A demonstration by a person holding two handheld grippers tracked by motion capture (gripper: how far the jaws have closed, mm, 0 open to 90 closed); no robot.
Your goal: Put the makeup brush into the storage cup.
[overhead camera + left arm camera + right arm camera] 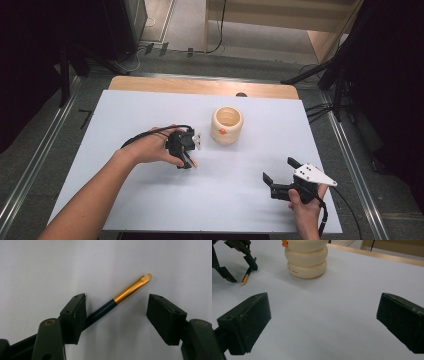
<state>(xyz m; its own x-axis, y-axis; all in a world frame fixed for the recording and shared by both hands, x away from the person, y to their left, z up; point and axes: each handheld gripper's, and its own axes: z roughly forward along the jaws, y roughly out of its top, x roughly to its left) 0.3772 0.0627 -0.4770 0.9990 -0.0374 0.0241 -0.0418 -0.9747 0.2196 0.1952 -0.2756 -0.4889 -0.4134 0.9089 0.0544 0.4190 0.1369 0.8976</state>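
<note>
I see the counter [150, 200] as a wide pale sheet with a wooden strip along its far edge. On it, a little beyond the middle, stands the cream holder [226, 125], a round ribbed pot with an open top and a small orange mark on its side; in the right gripper view it [307, 261] stands upright and far ahead of my right tongs.

My left tongs [186, 161] are on the left of the holder, near it but apart, with the hand above and the tips pointing down to the counter. My right tongs [281, 172] are near the front right corner, well apart from everything, and their jaws stand wide apart with nothing between them.

The smallest thing is the brush [120, 298]. It lies flat on the counter under my left tongs, with a dark handle, a golden ferrule and a pale tip. In the left gripper view the jaws are apart; the handle passes just beside the left jaw, and I cannot tell if it touches. The tip points away, between the two jaws. The brush [245, 278] lies outside the holder.
</note>
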